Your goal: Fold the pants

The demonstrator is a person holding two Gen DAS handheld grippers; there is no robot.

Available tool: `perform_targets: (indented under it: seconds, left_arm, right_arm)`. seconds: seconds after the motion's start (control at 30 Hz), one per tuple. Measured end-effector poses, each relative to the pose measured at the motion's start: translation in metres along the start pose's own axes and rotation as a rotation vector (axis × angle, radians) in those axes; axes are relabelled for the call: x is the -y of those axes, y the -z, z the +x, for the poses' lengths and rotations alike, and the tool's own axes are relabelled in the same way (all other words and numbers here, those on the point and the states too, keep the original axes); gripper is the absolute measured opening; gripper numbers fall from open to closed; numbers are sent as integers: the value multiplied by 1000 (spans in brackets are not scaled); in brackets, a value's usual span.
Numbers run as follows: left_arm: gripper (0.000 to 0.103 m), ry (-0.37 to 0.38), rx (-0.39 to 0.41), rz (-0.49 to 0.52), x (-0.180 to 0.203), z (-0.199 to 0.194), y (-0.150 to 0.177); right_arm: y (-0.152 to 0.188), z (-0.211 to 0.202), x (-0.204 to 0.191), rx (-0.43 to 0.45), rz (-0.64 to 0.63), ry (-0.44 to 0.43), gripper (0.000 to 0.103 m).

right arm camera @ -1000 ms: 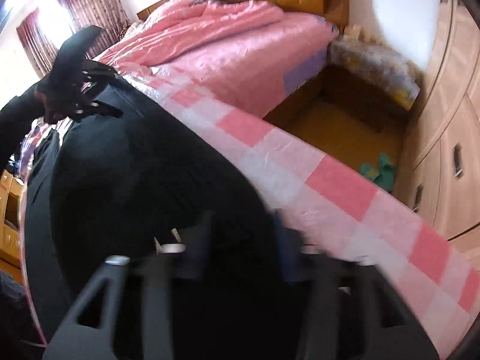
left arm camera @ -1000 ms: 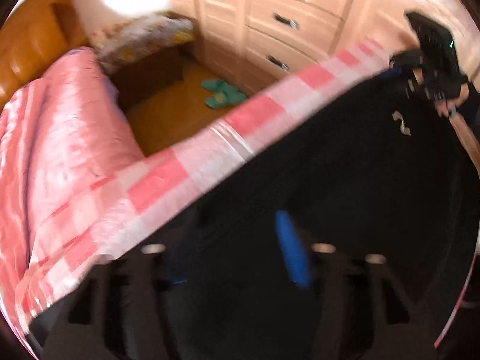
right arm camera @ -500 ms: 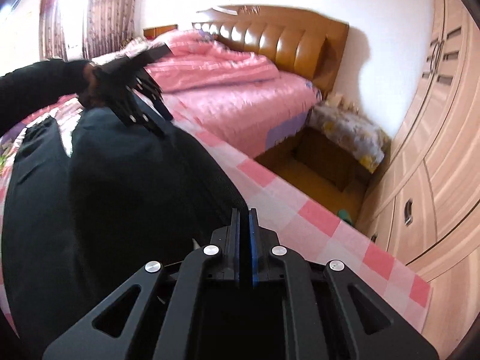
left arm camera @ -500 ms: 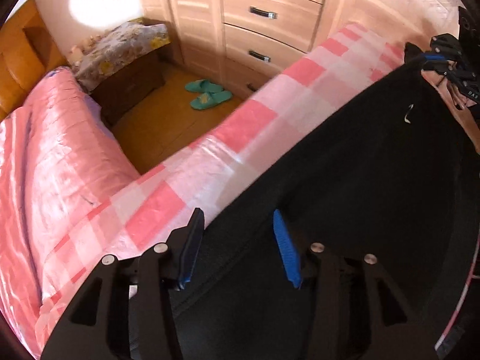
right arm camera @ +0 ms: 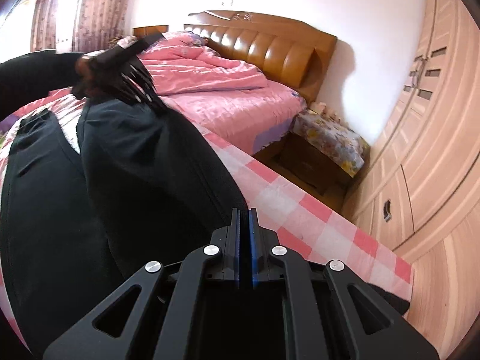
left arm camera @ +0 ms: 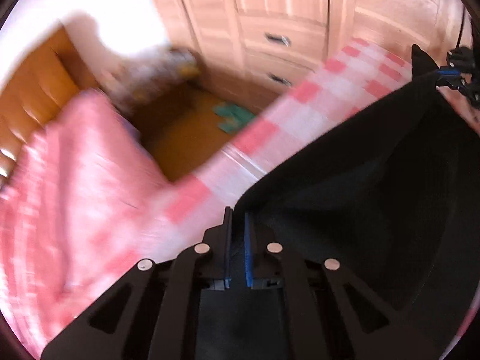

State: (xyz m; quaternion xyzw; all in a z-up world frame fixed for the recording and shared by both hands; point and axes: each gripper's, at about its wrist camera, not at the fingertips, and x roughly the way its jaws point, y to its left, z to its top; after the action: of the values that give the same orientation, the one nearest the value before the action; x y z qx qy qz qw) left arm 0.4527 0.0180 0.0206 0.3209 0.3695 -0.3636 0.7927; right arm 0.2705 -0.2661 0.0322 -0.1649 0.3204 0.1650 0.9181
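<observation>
Black pants (left arm camera: pixel 360 180) hang stretched between my two grippers above a pink-and-white checked sheet (left arm camera: pixel 270 126). My left gripper (left arm camera: pixel 237 213) is shut on one corner of the pants' raised edge, with dark cloth between its blue pads. The other end of that edge runs up to my right gripper (left arm camera: pixel 450 73) at the top right. In the right wrist view my right gripper (right arm camera: pixel 244 213) is shut on the pants (right arm camera: pixel 135 180). The left gripper (right arm camera: pixel 141 93), held by a dark-sleeved hand, pinches the cloth at the far left, blurred.
A bed with a pink quilt (right arm camera: pixel 216 99) and a brown padded headboard (right arm camera: pixel 270 51) stands beyond the checked sheet (right arm camera: pixel 300 210). Beside it is a nightstand (right arm camera: pixel 327 138) under floral cloth. A wooden wardrobe with drawers (right arm camera: pixel 426 150) lines the right. Green slippers (left arm camera: pixel 232 115) lie on the floor.
My left gripper's jaws, open around the pants' edge half a second ago, have shut on it and risen. The right gripper stayed shut on the pants and rose too.
</observation>
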Motion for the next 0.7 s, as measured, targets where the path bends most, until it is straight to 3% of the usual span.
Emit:
perform_targets:
  seconds: [0.1,0.2,0.27,0.33,0.43,0.53,0.6,0.67,0.7]
  left_arm:
    - [6,-180,99,102,32,-67,9]
    - [6,-341,172,230,86,-143,38]
    - [1,-423,219,277,140,-195,75]
    - [0,-482,228,270,180,-221,114]
    - [0,-438,201,155,230,-233,178]
    - [0,-355,90,28,261,-201,232]
    - [0,-282,61,-77,266,-182,249]
    - [2,-171,99,-221,260,-173,248]
    - [10,-90,138,-298,253,-172,238]
  right_arm:
    - [-1,-36,-14,58,6,21,9]
    - [8,-82,-31,127,-4,26,9]
    - [27,-120,-51,168,-4,0,9]
    - [55,-141,-76,150,-22,-14,9]
    - [109,-145,-108,46,2,-81,9]
    - [154,-128,-135,-75,25,-124,9]
    - [161,-130,-141,-72,30,-115,9]
    - [156,-136,-141,-55,31,-90,9]
    - [152,-141,-140,-39,38,-82,9]
